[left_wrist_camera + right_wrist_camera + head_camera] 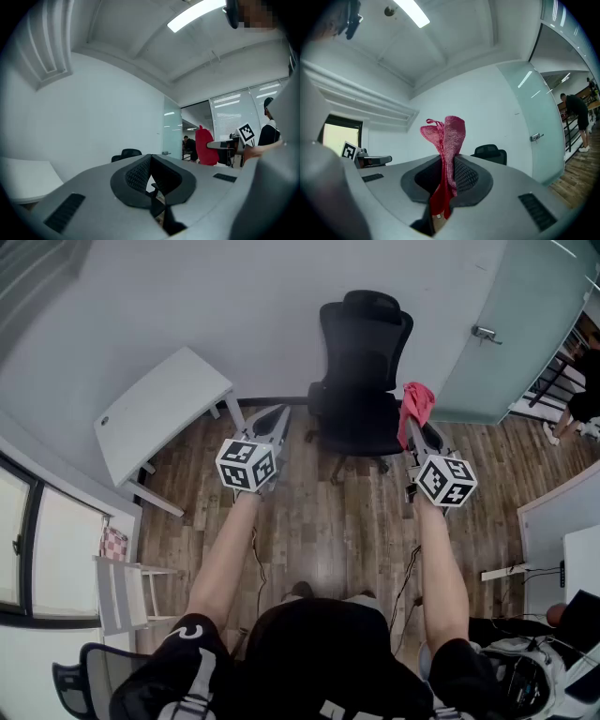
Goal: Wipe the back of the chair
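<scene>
The person stands on a wood floor (319, 531) with one hand-held gripper in each hand, both held out toward a black office chair (361, 362) that stands near the white wall (234, 296). The chair's seat faces the person and its back is turned to the wall.

The right hand-held gripper (415, 430) is clamped on a red cloth (418, 405). In the right gripper view the jaws press the cloth (449, 136) between their black pads, its bunched top standing above the tips and a short tail hanging below them. In that view the chair (490, 152) shows to the right of the cloth and farther off, apart from it. In the head view the cloth sits just beside the chair's right edge.

The left hand-held gripper (274, 418) points at the floor left of the chair. In the left gripper view its jaws (151, 158) are together at the tips with nothing between them. The chair (126, 153) shows beyond them to the left, and the cloth (205, 146) to the right.

A white tabletop (164, 409) stands to the left, and a frosted glass door (511, 324) to the right.
</scene>
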`<state>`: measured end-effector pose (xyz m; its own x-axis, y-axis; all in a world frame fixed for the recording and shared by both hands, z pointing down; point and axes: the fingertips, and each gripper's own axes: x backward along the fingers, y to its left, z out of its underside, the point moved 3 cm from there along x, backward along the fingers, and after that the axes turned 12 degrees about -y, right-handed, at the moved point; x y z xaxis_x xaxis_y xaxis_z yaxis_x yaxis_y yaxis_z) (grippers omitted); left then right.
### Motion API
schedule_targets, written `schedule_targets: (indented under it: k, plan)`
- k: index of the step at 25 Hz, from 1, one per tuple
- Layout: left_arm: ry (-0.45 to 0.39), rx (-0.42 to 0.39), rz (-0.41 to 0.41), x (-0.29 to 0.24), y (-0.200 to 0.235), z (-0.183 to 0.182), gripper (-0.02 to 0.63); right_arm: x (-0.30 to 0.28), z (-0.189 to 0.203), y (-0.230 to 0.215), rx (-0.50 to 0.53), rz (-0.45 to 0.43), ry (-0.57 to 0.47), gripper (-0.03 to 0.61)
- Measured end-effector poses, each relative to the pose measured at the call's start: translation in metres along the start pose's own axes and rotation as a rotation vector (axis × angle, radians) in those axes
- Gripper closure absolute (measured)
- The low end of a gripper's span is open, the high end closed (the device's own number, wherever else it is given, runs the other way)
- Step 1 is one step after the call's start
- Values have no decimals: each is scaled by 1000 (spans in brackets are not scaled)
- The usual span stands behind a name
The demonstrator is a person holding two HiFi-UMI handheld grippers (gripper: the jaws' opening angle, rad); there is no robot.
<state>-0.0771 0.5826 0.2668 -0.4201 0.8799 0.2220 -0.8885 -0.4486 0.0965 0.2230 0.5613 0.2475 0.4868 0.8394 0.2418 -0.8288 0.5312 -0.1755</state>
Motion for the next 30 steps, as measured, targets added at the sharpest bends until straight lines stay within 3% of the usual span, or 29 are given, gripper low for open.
schedule_targets:
  k: [7, 14, 24, 30]
  plan:
    - [5, 20, 3, 0, 35, 11, 589, -26, 17, 12, 1, 12, 2, 517]
    - [39, 36, 13, -25, 60, 44, 589, -64, 41, -10, -8, 22, 16, 515]
    - [87, 24, 14, -131, 154, 67, 589, -210, 76, -66, -33, 12, 23, 515]
    - [114, 23, 60, -219, 195, 88, 589, -296, 94, -115, -65, 38, 25, 515]
